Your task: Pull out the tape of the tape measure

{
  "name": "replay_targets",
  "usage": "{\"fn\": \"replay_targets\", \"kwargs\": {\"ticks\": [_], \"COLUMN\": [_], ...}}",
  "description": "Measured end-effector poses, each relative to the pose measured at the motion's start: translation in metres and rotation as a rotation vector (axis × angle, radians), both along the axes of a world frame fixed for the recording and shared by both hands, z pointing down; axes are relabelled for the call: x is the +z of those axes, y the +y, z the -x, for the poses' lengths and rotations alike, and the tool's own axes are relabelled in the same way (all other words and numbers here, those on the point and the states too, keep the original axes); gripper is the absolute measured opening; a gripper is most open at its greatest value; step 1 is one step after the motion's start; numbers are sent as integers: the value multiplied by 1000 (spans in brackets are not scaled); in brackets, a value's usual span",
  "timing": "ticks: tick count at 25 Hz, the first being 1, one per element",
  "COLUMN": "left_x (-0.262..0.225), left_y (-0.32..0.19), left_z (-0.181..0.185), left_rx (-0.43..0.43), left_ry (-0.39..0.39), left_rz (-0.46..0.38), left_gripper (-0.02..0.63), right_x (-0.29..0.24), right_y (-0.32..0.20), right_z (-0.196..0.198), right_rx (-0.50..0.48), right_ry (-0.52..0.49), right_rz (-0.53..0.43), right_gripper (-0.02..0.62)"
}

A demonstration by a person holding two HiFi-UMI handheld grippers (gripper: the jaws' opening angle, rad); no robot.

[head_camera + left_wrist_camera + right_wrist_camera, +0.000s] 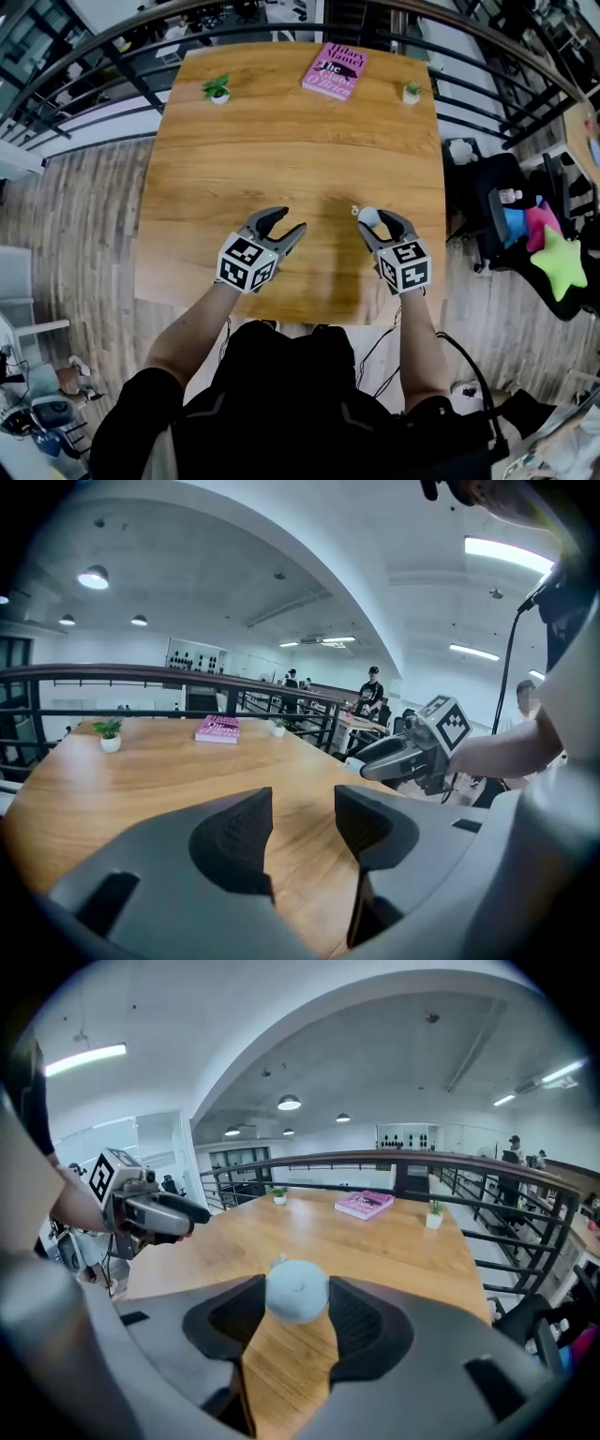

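Above the table [281, 159], right gripper [375, 225] jaws tight on the tape measure [297, 1290], left gripper [289, 221] jaws apart, empty.

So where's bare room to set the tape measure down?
The table is bare across its middle, between the grippers and the pink book. Also free: the gaps from book to left plant and to right plant. Crowded only at the near edge, where the left gripper hovers and the right gripper holds the tape measure.

The tape measure [297, 1290] is pale bluish-white, the worktop [281, 159] warm brown wood grain, the book [334, 70] pink. The left gripper [291, 222] and right gripper [373, 221] are grey, their cubes patterned in black-and-white squares.
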State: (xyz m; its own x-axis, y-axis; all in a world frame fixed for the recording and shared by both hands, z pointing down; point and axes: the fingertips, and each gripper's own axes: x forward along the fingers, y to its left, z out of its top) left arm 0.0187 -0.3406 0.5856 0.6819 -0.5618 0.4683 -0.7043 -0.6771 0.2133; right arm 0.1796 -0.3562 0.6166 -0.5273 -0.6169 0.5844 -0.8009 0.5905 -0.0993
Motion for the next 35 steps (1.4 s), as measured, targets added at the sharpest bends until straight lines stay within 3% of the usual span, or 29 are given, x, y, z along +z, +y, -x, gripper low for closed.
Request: {"fn": "replay_targets", "kwargs": {"ticks": [11, 17, 35], "left_x": [-100, -141, -165], "left_y": [9, 26, 54], "left_z": [-29, -64, -90], "left_rx": [176, 302, 407], "left_ry": [3, -57, -220], "left_rz": [-256, -432, -737], "left_gripper": [222, 207, 149], "right_x": [-124, -168, -193], "right_y": [23, 44, 68], "right_z": [-1, 13, 43], "right_rx": [48, 8, -65], "right_ry": [-30, -22, 10], "right_rz": [-92, -101, -70], "right_gripper": [215, 215, 215]}}
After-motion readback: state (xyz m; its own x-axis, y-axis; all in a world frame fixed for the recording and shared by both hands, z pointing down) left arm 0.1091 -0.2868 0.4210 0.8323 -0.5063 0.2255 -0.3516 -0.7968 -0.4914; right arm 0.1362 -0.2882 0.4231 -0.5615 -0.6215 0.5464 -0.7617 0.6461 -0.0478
